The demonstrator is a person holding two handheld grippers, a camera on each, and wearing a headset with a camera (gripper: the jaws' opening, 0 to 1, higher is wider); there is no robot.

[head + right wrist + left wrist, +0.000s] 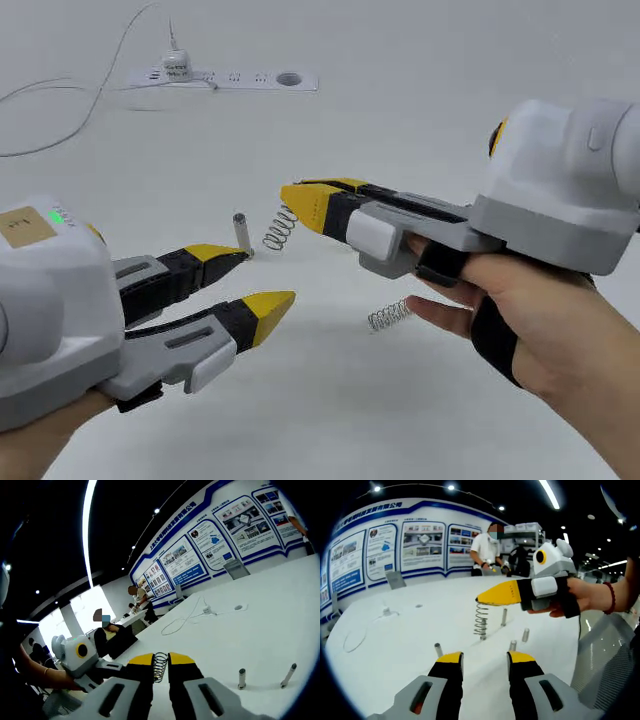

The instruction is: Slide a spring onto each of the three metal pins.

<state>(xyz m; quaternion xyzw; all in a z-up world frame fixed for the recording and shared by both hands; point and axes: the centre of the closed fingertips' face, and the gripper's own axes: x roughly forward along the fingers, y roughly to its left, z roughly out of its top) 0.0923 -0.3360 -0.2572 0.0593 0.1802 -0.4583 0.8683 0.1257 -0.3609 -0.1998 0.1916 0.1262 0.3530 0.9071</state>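
My right gripper (292, 195) reaches in from the right, shut on the top of a coil spring (280, 229) that hangs tilted down toward the white table. Just left of the spring stands a short metal pin (240, 231). In the left gripper view the spring (481, 620) hangs upright with its lower end at a small pin (483, 636). More pins (504, 616) (525, 634) stand behind it. My left gripper (262, 277) is open with nothing in it, its tips near the pin. A second spring (390, 315) lies on the table below my right hand.
A white power strip (225, 78) with a plug and cable lies at the table's far edge. Two pins (242, 678) (289, 675) stand to the right in the right gripper view. A person (485, 550) stands beyond the table.
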